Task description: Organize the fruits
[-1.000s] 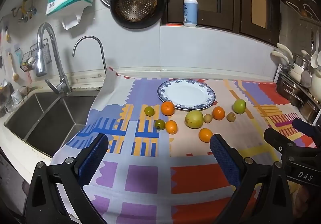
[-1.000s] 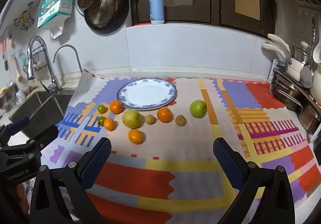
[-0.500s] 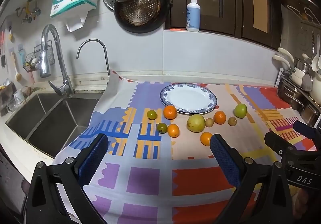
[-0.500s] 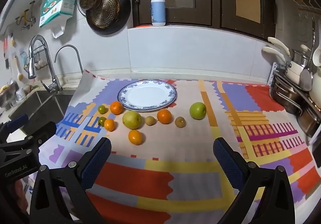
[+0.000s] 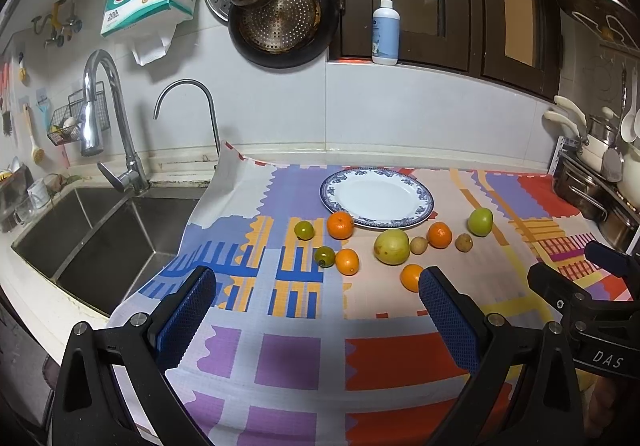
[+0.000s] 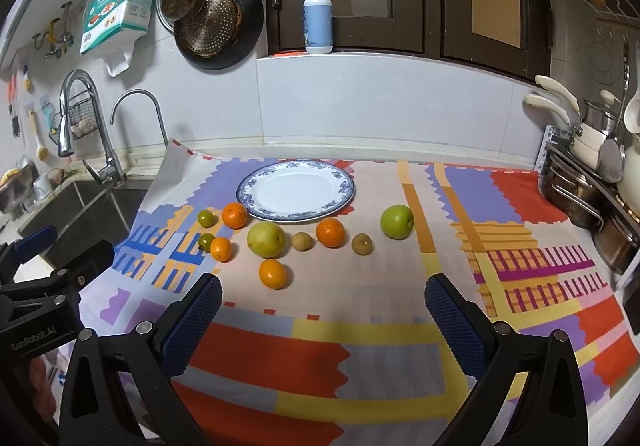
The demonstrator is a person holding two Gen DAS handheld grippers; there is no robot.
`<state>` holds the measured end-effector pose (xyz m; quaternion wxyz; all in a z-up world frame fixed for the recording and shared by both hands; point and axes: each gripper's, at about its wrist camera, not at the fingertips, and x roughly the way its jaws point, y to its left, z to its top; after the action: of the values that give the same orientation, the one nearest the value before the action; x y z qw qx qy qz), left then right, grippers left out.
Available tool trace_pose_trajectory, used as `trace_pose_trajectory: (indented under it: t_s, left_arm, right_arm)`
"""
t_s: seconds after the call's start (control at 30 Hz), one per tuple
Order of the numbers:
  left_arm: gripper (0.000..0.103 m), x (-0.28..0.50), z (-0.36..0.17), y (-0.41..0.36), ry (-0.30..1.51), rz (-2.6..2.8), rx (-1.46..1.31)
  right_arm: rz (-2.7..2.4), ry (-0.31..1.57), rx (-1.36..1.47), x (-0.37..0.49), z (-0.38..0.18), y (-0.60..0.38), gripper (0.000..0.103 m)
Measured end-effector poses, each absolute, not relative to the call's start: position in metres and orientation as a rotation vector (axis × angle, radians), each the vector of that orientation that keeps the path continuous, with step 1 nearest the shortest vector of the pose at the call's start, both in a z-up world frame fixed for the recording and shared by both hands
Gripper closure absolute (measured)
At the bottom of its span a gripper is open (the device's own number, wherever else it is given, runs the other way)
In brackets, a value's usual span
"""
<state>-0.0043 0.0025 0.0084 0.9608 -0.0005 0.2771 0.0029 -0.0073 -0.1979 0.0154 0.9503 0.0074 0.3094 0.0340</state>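
Soap bottle [image 6: 318,20] on ledge; faucet [image 5: 107,122] over sink [image 5: 80,242].

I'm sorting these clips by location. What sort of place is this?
A home kitchen counter, most likely: a steel sink with a tall faucet, pans hanging on the tiled wall, and pots stacked at the right.

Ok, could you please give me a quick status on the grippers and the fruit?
Left hand-held gripper open, empty. Right hand-held gripper open, empty. Plate bare; fruits all on the cloth. Nothing in the way.
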Motion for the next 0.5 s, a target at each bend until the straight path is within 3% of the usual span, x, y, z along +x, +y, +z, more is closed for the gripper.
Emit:
trace_pose_trajectory:
  t_s: [0.5]
  left_arm:
    - [0.000, -0.0045, 0.0111, 0.0036, 0.551, 0.009, 0.003]
  right_arm:
    - [0.078, 0.623, 0.010, -0.0085, 0.0174, -0.1942, 0.001]
